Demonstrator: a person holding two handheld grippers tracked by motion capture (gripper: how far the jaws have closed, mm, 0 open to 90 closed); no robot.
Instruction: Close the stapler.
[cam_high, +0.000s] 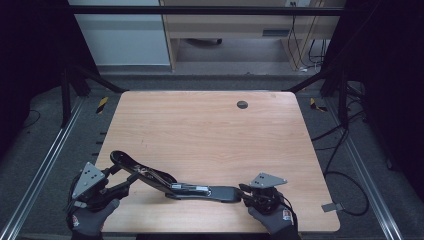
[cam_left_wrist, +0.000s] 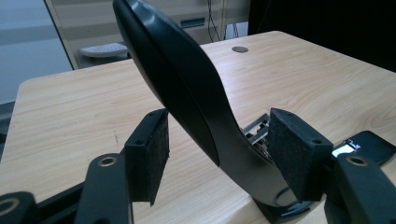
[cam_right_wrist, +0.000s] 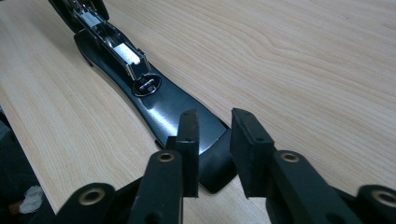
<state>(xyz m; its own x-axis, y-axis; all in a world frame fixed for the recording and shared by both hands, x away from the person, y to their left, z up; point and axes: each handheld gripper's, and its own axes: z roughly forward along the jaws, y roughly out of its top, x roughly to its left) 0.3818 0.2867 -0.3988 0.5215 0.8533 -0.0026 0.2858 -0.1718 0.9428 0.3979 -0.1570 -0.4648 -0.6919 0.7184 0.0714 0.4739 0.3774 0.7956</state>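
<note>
- Left gripper (cam_high: 111, 176): near edge of the tabletop, left side, held in a gloved hand (cam_high: 90, 216). Fingers (cam_left_wrist: 149, 149) spread to either side of the stapler's raised arm; the right pad looks to be touching the arm, the left pad stands apart from it. Pads are matt black, coarse, block-shaped.
- Right gripper (cam_high: 243, 192): near edge, right side, also in a gloved hand (cam_high: 274, 219). Fingers (cam_right_wrist: 189, 140) held a little apart, straddling the end of the stapler's base; whether they touch it cannot be told.
- Stapler (cam_high: 170, 181): long-reach type, black, lying between the two grippers near the front edge. Swung open: base (cam_right_wrist: 187, 116) flat on the wood, glossy, smooth, tapering to a rounded end; upper arm (cam_left_wrist: 187, 88) tilted up toward the left, curved and smooth-skinned. Bright metal staple channel (cam_right_wrist: 112, 44) exposed along the middle, with a small round anvil plate (cam_right_wrist: 147, 85) at its near end.
- Progress, as judged: the opening is done, with the magazine bared. Neither gripper has a firm hold; loading, or closing the arm down onto the base, is left.
- Tabletop (cam_high: 210, 130): light wood-grain laminate, rounded corners, bare beyond the stapler.
- Cable port (cam_high: 242, 104): small dark round disc set near the far edge.
- Beyond: grey floor, trailing cables, pale cabinet fronts.
</note>
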